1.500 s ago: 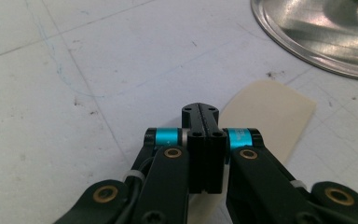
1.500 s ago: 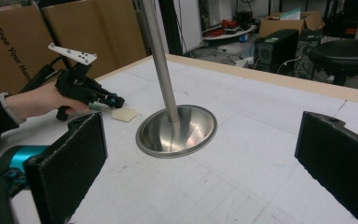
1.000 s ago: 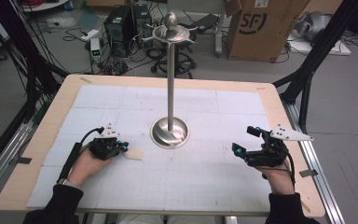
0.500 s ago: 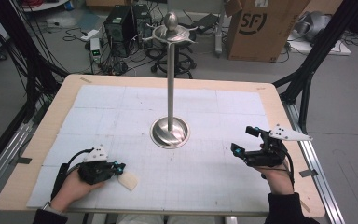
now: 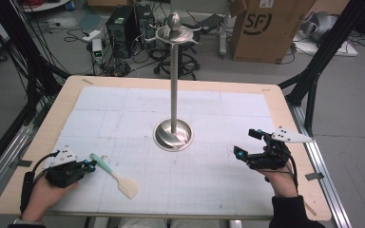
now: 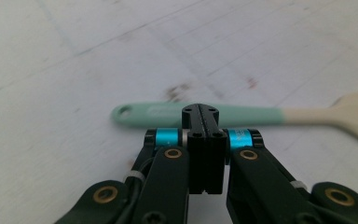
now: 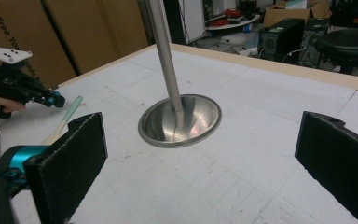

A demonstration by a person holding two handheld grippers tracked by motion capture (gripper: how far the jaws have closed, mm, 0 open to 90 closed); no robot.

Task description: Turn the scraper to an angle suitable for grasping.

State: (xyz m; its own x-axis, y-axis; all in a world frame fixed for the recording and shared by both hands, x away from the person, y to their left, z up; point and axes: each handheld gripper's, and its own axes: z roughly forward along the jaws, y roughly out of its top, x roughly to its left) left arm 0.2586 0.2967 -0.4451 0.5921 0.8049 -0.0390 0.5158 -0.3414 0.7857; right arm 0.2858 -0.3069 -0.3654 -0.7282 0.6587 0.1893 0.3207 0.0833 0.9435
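A spatula (image 5: 114,175) with a mint-green handle and a cream blade lies flat on the white mat near the front left. In the left gripper view the spatula (image 6: 242,114) runs crosswise just past my left gripper (image 6: 200,112), whose jaws are shut together with nothing between them. From above, my left gripper (image 5: 91,165) sits beside the handle's end. My right gripper (image 5: 244,142) hovers at the front right, and in its own view the right gripper (image 7: 204,140) stands wide open and empty. It faces the steel stand (image 7: 179,121), with the spatula (image 7: 67,116) and left gripper (image 7: 58,100) beyond.
A tall steel stand (image 5: 173,135) with a round dished base, a thin pole and a hooked top rises from the middle of the mat. The wooden table edge (image 5: 47,123) frames the mat. Cardboard boxes, cables and computers lie on the floor behind.
My left hand has pulled back toward the near-left corner. The spatula slid toward the front edge with it and now lies free on the mat. The right gripper has held still.
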